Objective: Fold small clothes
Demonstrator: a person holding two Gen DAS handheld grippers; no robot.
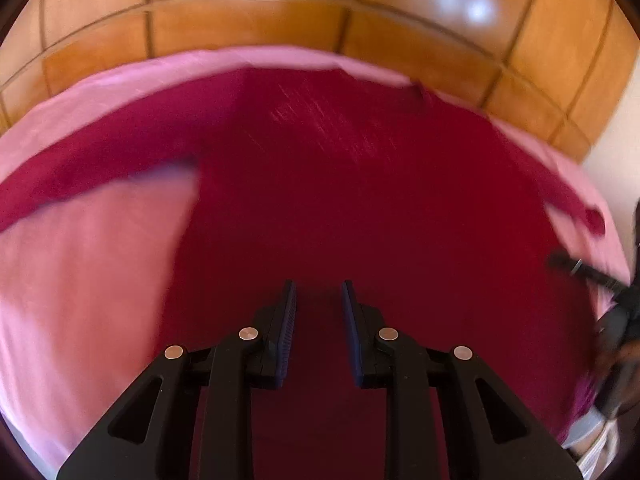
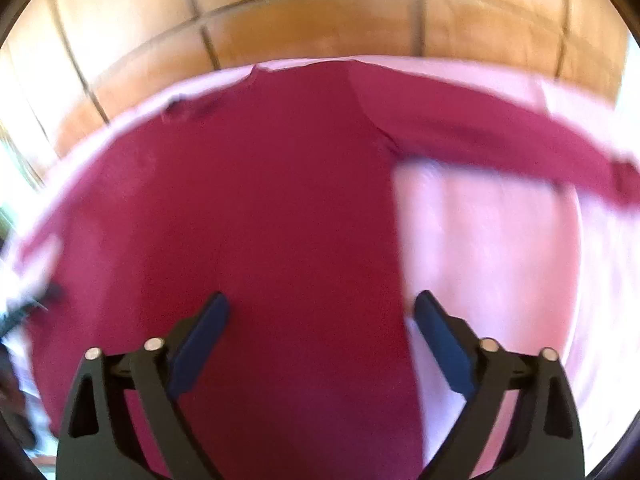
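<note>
Crimson long-sleeved top [image 1: 360,200] lies flat on a pink sheet [image 1: 92,264], body spread out, both sleeves stretched away from the body. That top is my landmark for everything here.

Step, as I judge it: the layout is done and no fold is started. No sleeve is turned in and no edge is doubled over. Both views are blurred, so fine creases can't be read.

My left gripper [image 1: 319,320] hangs over the lower middle of the top, jaws a narrow gap apart, nothing between them. My right gripper [image 2: 320,320] sits over the top's lower right part, jaws wide apart and empty, one finger above the fabric and the other beyond the top's side edge, over the sheet. I can't tell whether either one touches the cloth.

Next move, my guess: each gripper goes out to a sleeve [image 2: 500,140] or a side edge, pinches thin fabric without catching the sheet below, and brings it over the body. The cloth looks soft and may drag or bunch.

Beyond the top's collar end [image 2: 256,74] the sheet ends and an orange-brown tiled floor [image 1: 240,28] shows, glossy with light glare. A pale wall [image 1: 616,140] is beyond the top's right sleeve in the left view.
</note>
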